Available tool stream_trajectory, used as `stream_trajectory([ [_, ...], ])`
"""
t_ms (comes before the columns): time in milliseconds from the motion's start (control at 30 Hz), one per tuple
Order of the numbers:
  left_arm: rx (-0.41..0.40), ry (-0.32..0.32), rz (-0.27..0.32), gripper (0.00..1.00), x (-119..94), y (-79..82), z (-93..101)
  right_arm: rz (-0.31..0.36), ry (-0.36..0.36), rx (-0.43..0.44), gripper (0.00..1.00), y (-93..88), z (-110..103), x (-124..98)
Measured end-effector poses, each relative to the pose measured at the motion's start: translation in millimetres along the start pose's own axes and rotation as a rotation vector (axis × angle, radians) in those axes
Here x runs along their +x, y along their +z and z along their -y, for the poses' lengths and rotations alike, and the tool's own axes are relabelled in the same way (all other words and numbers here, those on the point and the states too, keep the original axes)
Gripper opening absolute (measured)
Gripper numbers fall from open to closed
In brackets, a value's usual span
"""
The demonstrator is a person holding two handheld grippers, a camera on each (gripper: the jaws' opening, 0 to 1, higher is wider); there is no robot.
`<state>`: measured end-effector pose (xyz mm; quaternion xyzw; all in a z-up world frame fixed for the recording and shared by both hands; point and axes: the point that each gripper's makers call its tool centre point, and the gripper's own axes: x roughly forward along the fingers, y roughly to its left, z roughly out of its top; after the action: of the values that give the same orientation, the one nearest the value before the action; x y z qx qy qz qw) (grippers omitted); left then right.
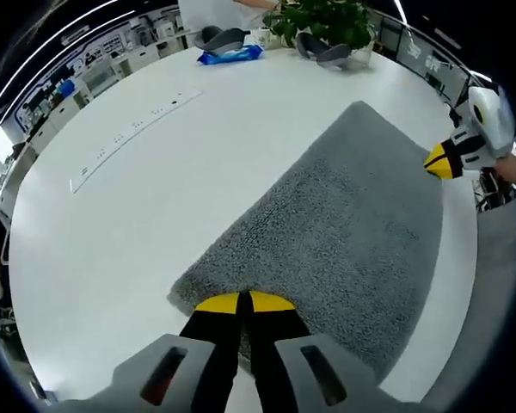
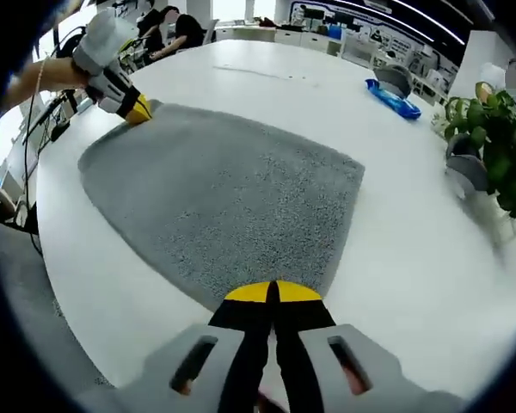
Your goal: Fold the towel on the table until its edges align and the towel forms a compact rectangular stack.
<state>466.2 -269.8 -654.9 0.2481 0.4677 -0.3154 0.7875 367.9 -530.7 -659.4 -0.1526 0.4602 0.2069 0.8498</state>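
The white bench (image 1: 155,198) carries a grey towel (image 1: 344,224) lying flat near its edge. The left gripper (image 1: 243,303) pinches one towel corner, jaws pressed together; the right gripper (image 2: 273,293) pinches the neighbouring corner likewise. A potted plant (image 2: 499,138) and blue packet (image 1: 230,54) sit far off.

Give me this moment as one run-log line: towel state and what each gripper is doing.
towel: flat on table, unfolded | left gripper: shut on towel corner | right gripper: shut on adjacent corner | phase: corners pinched, fold not begun
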Motion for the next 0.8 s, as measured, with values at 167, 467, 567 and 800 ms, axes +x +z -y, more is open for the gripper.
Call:
stream_trajectory([
  [167, 0.042, 0.031, -0.024, 0.02, 1.7, -1.2, -0.2, -0.008, 0.019, 0.051, 0.0, -1.0, 1.2, 0.2],
  [467, 0.026, 0.023, -0.047, 0.02, -4.5, -13.2, 11.0, -0.087, -0.011, -0.022, 0.0, -0.4, -0.7, 1.4],
  [567, 0.04, 0.035, -0.052, 0.02, -7.3, -17.1, 15.8, -0.129, -0.017, -0.054, 0.0, 0.9, 1.1, 3.5],
  [800, 0.029, 0.032, -0.053, 0.02, -14.7, -29.6, 24.0, -0.157, -0.036, -0.118, 0.0, 5.6, 8.2, 7.8],
])
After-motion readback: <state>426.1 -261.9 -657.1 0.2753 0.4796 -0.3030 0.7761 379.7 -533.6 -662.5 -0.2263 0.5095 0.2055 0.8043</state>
